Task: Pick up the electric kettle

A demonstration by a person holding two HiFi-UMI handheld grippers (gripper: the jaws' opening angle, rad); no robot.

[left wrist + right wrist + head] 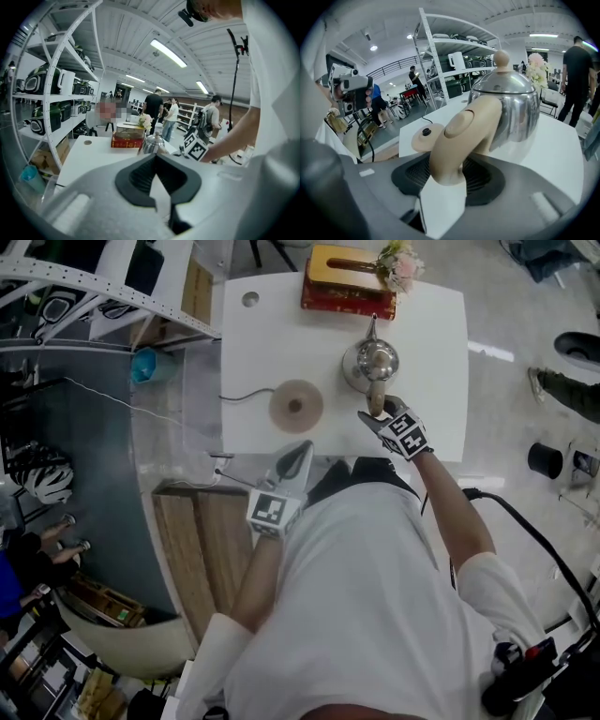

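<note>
Electric kettle (pixel 370 364): stood on table (pixel 253 352) beside its round base (pixel 295 406).
Right hand-held gripper (pixel 378 414): jaws spread either side of beige handle (pixel 454 140), not clamping.
Left hand-held gripper (pixel 302 452): clenched, empty.

- Bright, even light from ceiling strip lights (pixel 168 52) above the table (pixel 89 154).
- Soft glare on the steel kettle (pixel 511 112), faint shadow beneath.
- Gripper views bulge and darken at edges; foreground blurred.
</note>
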